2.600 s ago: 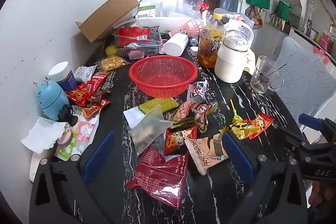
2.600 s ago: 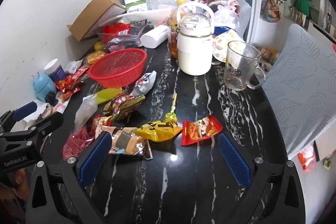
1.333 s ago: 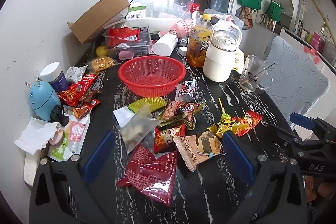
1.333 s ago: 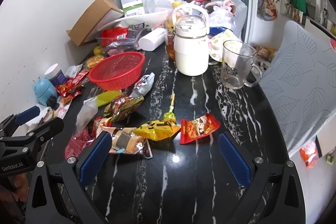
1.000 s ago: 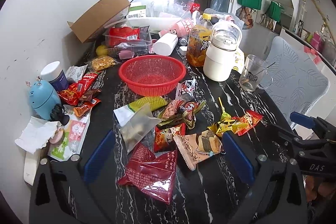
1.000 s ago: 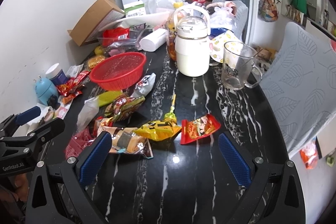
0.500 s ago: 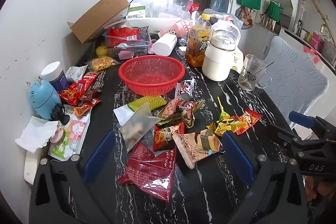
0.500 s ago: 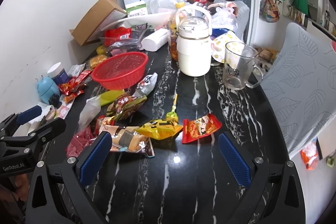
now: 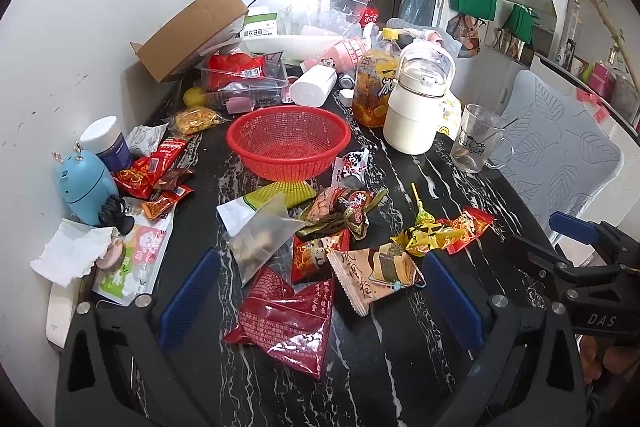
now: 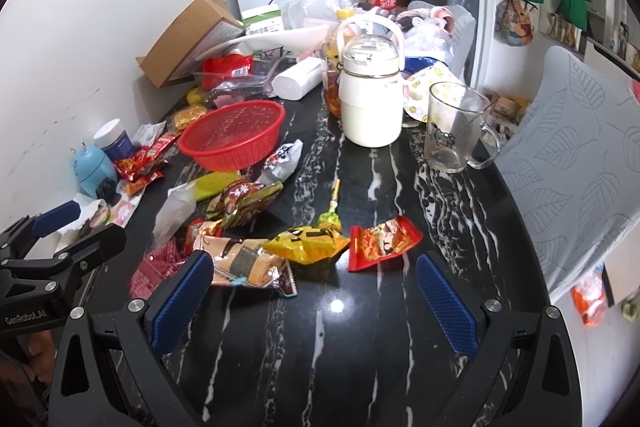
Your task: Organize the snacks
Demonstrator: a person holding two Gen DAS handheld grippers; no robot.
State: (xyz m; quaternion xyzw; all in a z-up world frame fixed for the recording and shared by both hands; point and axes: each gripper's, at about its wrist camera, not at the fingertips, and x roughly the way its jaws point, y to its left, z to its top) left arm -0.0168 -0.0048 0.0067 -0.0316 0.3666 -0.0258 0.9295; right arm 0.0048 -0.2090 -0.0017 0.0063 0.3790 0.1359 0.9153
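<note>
- Centrally on the black marble table (image 9: pixel 404 367) sits the red basket (image 9: pixel 289 143), mesh-sided with nothing visible inside — every place below is given from it.
- Just in front of the red basket lie a yellow-green packet (image 9: pixel 280 193) and a small white-and-black wrapped snack (image 9: pixel 352 163), the latter by the rim's near right.
- Nearer than those, a loose heap of snacks: a green-and-brown packet (image 9: pixel 344 209), a frosted clear pouch (image 9: pixel 260 237), a small red packet (image 9: pixel 318 253), a tan seaweed-roll packet (image 9: pixel 376 273) and a large dark-red bag (image 9: pixel 288 311).
- To the near right of the red basket are a green lollipop (image 10: pixel 330 213), a yellow packet (image 10: pixel 308 245) and an orange-red packet (image 10: pixel 382 237), side by side.
- Left of the red basket, along the wall, more red snack packets (image 9: pixel 152 167), a blue round gadget (image 9: pixel 84 187) and a white-capped jar (image 9: pixel 106 143).
- Right of the red basket stand a white jug (image 9: pixel 416 107) and a glass mug (image 9: pixel 476 139); behind it, a cardboard box (image 9: pixel 188 31) and what looks like a roll of paper (image 9: pixel 312 89).
- Left gripper (image 9: pixel 318 307) hangs over the heap on the near side of the red basket, jaws spread wide, holding nothing.
- Right gripper (image 10: pixel 312 301) hovers over bare table near the yellow packet — jaws likewise wide apart and empty.
</note>
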